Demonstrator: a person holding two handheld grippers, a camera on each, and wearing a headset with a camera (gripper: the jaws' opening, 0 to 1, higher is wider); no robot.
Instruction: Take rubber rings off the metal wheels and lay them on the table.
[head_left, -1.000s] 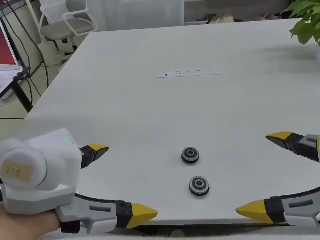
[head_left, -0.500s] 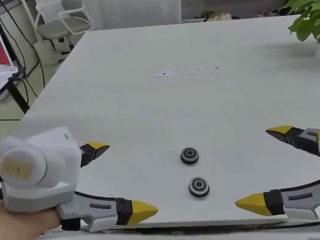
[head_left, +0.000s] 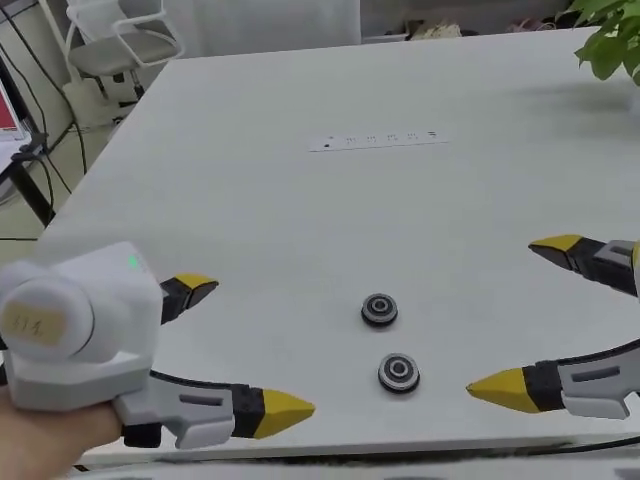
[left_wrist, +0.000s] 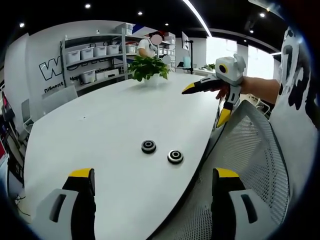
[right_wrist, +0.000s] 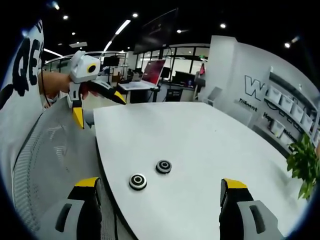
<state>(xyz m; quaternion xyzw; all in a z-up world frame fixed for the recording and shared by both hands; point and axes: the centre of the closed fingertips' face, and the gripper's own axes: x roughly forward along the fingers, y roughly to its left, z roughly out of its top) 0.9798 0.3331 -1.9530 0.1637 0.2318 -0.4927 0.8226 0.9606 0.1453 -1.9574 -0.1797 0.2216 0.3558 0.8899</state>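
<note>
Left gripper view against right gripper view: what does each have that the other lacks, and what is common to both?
The left gripper view adds the right hand-held gripper seen from outside, jaws apart, raised beyond the table edge. The right gripper view adds the left hand-held gripper seen from outside, jaws apart, and a red-screened laptop beyond it. Common to both: the white table, the wheel nearer the edge, the wheel farther in, the potted plant and a mesh chair back.

On the white table (head_left: 250, 220) lie a farther wheel (head_left: 380, 310) and nearer wheel (head_left: 399, 372).
</note>
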